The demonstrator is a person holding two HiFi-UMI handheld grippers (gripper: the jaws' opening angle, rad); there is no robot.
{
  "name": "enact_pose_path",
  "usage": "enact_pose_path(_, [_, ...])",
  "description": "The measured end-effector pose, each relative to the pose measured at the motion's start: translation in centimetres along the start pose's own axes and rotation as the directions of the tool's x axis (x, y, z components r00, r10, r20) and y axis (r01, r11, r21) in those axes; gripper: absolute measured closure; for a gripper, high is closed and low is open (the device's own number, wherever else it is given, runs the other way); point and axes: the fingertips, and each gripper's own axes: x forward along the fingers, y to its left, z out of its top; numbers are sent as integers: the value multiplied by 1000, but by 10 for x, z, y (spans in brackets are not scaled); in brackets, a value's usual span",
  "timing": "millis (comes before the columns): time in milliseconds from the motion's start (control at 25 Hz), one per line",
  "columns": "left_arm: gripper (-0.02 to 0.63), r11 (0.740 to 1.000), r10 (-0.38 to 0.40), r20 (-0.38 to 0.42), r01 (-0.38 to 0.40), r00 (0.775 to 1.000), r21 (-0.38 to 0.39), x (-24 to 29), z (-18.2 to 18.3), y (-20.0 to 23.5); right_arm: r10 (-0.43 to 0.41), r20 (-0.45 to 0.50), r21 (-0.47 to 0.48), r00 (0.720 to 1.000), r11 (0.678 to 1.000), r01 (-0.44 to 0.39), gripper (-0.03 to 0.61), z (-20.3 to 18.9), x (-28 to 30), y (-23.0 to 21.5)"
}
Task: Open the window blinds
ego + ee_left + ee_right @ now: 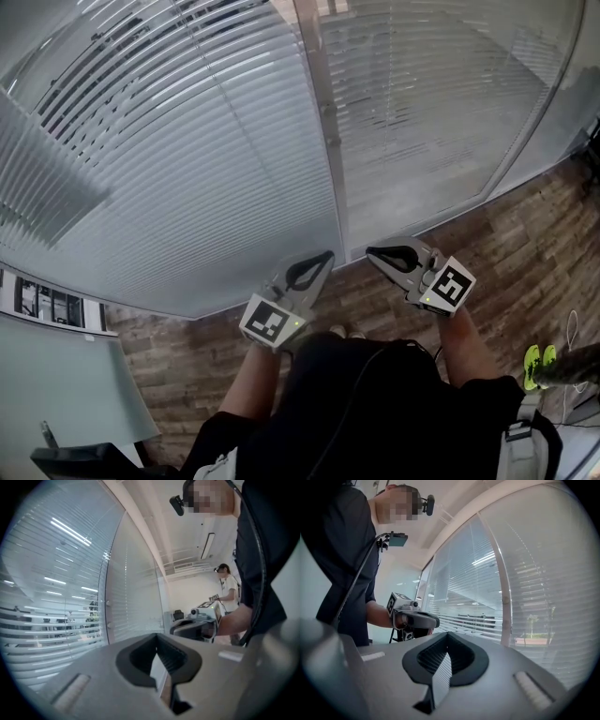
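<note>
Both claws, the left claw [322, 258] and the right claw [375, 251], hover clenched and empty close to the lowered window blinds [187, 159], whose thin slats look light and easily bent (a tilt wand or cord, not made out here, seems the safer hold).

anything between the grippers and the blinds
Nothing visible. The left gripper and right gripper are shut and empty, just short of the blinds. The slats may sit behind glass; I cannot tell.
</note>
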Motion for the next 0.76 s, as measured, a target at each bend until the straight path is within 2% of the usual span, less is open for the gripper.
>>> enact_pose_path(120, [609, 1000, 5, 19, -5, 1000, 10, -2, 1, 3, 3, 7, -37, 1000, 999, -2, 572, 8, 4, -1])
enact_pose_path(560, [609, 999, 36, 23, -35, 999, -14, -10, 3, 14, 13, 9, 4, 1000, 1000, -13, 572, 11, 10, -1])
enact_pose_path(760, [609, 999, 35, 37, -34, 999, -14, -11, -3, 13, 9, 23, -32, 1000, 999, -8, 572, 19, 13, -2])
